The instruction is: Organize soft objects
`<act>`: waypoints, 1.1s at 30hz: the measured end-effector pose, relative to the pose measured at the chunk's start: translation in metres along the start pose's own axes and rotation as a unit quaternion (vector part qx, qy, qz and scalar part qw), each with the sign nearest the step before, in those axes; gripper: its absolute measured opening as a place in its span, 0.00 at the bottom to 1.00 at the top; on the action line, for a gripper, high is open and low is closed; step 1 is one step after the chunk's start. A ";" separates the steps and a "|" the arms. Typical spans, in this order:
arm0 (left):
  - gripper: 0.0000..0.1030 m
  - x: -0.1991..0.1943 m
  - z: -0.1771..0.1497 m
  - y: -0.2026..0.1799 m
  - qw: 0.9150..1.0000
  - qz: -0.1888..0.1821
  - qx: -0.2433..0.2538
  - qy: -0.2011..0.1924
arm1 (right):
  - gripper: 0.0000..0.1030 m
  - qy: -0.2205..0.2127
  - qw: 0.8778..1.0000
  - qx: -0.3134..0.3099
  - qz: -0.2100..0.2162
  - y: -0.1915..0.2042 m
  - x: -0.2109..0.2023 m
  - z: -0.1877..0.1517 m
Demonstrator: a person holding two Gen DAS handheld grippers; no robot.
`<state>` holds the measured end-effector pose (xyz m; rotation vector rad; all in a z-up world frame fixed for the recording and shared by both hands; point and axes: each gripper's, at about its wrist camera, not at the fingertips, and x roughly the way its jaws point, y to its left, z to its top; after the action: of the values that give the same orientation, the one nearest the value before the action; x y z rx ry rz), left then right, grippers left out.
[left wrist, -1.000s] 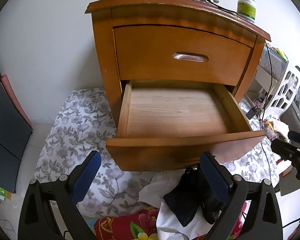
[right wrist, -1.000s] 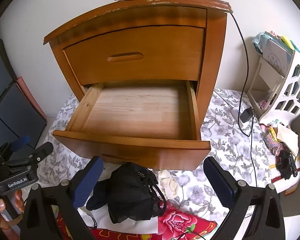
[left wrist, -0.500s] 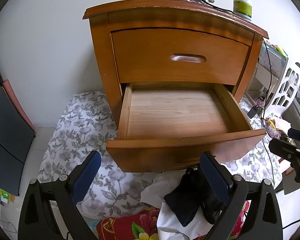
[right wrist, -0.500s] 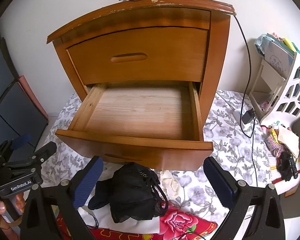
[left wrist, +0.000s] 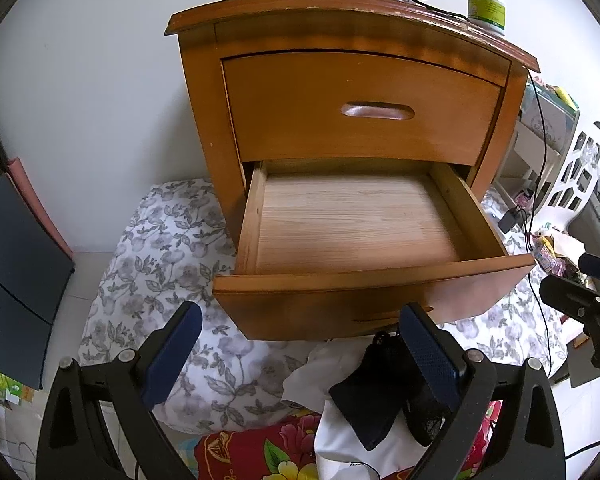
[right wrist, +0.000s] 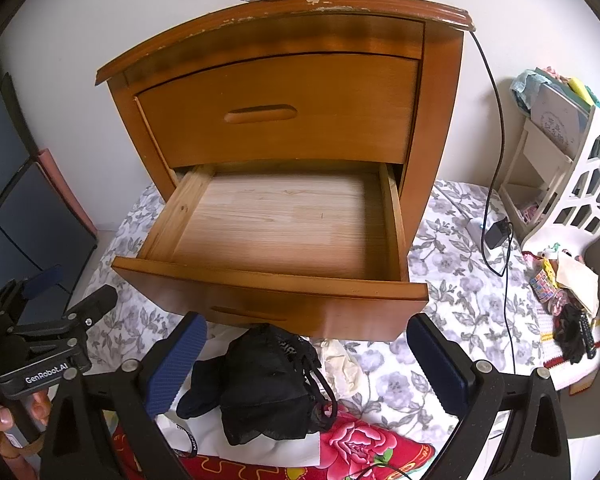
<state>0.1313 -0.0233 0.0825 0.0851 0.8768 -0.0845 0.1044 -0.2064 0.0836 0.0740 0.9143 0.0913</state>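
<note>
We see the black garment [right wrist: 272,384] lying between the right hand-held gripper's [right wrist: 308,364] wide-open fingers, below the empty drawer [right wrist: 284,232].

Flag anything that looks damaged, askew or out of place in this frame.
The nightstand's top edge has chipped finish showing pale patches. The lower drawer stands pulled out and holds nothing, while black garments lie crumpled on the floral sheet below it.

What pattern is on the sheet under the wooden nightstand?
Grey flowers and leaves on white; the floral sheet shows best in the right wrist view.
</note>
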 end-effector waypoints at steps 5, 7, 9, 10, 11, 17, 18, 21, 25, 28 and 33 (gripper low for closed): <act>0.96 0.001 -0.001 -0.001 1.000 0.005 0.001 0.003 | 0.99 0.002 1.000 -0.002 0.002 0.001 0.001 -0.001; 0.96 0.001 -0.001 -0.001 1.000 0.005 0.001 0.002 | 0.99 0.003 1.000 -0.004 0.003 0.001 0.001 -0.001; 0.96 0.000 -0.001 -0.001 1.000 0.006 0.000 0.002 | 0.99 0.003 1.000 -0.005 0.003 0.002 0.001 -0.002; 0.96 0.000 -0.001 -0.001 1.000 0.007 0.000 0.001 | 0.99 0.003 1.000 -0.006 0.003 0.002 0.000 -0.002; 0.96 0.000 -0.001 -0.001 1.000 0.008 0.000 0.001 | 0.99 0.002 1.000 -0.006 0.003 0.002 0.000 -0.002; 0.96 0.000 -0.001 -0.001 1.000 0.009 0.002 0.001 | 0.99 0.003 1.000 -0.006 0.003 0.003 0.000 -0.001; 0.96 0.000 -0.001 -0.001 1.000 0.011 0.002 0.001 | 0.99 0.003 1.000 -0.006 0.003 0.003 0.000 -0.001; 0.96 0.000 -0.001 -0.001 1.000 0.014 0.005 0.002 | 0.99 0.002 1.000 -0.006 0.003 0.003 0.000 -0.002; 0.96 0.000 -0.001 -0.001 1.000 0.016 0.006 0.001 | 0.99 0.003 1.000 -0.007 0.003 0.003 0.000 -0.001; 0.96 0.000 -0.002 -0.002 1.000 0.017 0.008 -0.001 | 0.99 0.004 1.000 -0.008 0.003 0.003 0.001 -0.001; 0.96 -0.001 -0.002 -0.003 1.000 0.019 0.011 -0.004 | 0.99 0.004 1.000 -0.008 0.003 0.003 0.001 -0.001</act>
<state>0.1291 -0.0261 0.0821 0.1214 0.8666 -0.0598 0.1041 -0.2030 0.0826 0.0610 0.9206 0.1048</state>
